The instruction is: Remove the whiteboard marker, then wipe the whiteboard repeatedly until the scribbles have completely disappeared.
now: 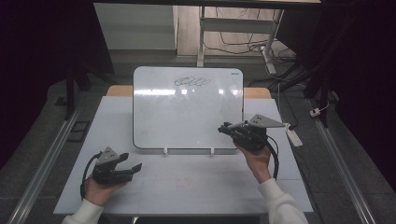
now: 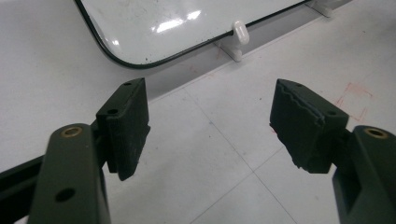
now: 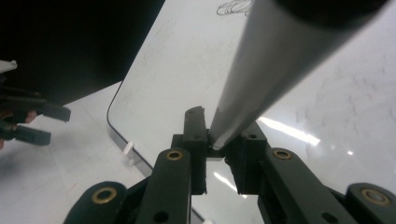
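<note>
A white dry-erase board [image 1: 187,112] leans on the table's middle, with a dark scribble [image 1: 192,81] near its top edge. At the board's lower right corner my right gripper [image 1: 225,128] points left across it. Its jaws are shut on a grey marker [image 3: 261,70] that slants up past the camera in the right gripper view. My left gripper [image 1: 132,162] rests low over the table at the front left. It is open, with nothing but bare table between its black pads [image 2: 127,126]. The board's rounded lower corner [image 2: 135,60] lies just beyond them.
Two white clips [image 1: 165,150] [image 1: 212,150] hold the board's bottom edge. The pale table [image 1: 187,186] extends in front of the board. Faint red marks [image 2: 355,98] show on the table surface. Table legs and cables [image 1: 243,44] stand on the floor behind. Dark curtains flank both sides.
</note>
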